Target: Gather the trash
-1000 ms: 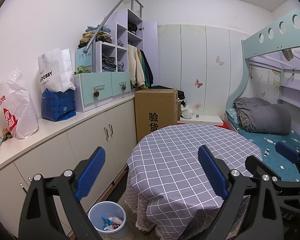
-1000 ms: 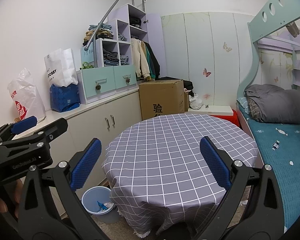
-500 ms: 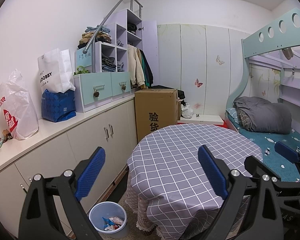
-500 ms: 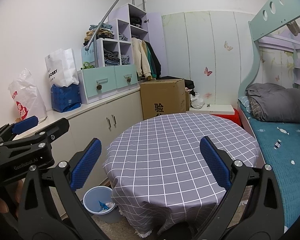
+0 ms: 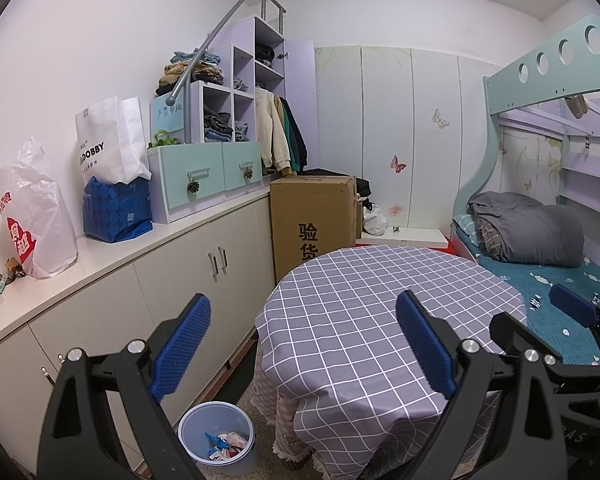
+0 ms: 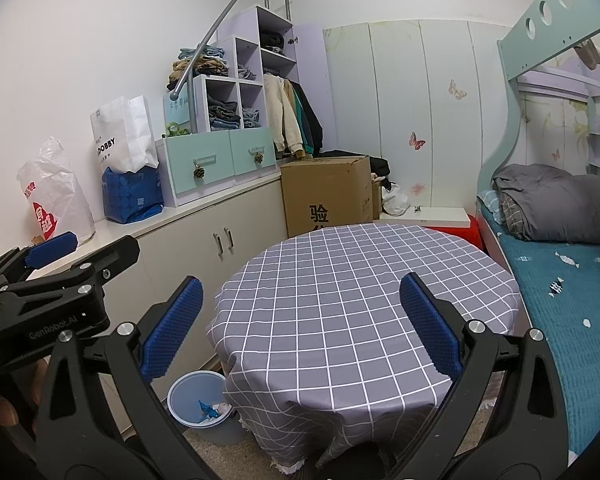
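The round bench (image 5: pixel 380 320) wears a grey checked cloth, between the white cabinets (image 5: pixel 180 280) on the left and the bed (image 6: pixel 572 280) on the right. The left tool (image 5: pixel 300 344) and right tool (image 6: pixel 300 320) are both released, holding nothing. The trash (image 5: pixel 226 442) lies in the blue bin (image 5: pixel 196 424) on the floor, near left of the bench.

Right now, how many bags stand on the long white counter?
3. A white plastic bag with red print stands nearest, then a blue bag, with a white paper bag behind it. Others may be hidden.
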Demonstrator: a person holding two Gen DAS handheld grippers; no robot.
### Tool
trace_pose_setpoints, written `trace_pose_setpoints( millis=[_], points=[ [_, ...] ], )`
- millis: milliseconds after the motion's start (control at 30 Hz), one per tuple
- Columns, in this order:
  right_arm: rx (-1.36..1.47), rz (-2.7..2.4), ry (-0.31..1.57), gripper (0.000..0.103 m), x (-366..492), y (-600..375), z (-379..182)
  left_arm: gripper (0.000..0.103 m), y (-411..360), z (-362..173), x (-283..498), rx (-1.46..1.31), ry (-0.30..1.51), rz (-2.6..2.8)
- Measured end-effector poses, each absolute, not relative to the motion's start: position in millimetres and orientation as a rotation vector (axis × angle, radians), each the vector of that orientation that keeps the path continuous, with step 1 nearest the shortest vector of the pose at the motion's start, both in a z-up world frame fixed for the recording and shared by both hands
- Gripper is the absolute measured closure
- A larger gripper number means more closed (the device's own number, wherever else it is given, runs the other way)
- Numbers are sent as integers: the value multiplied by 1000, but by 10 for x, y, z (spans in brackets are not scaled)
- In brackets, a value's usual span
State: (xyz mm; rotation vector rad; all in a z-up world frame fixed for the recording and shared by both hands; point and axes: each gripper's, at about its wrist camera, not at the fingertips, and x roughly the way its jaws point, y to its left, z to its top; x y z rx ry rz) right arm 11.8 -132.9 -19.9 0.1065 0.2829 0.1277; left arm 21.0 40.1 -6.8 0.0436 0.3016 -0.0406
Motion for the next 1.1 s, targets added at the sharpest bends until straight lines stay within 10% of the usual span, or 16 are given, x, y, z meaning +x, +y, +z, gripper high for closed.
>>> trace_pose_setpoints(
  millis=[1100],
  points=[
    [128,143,320,6,142,-1344,-285,11,701,-171,298,56,346,-40]
  ],
)
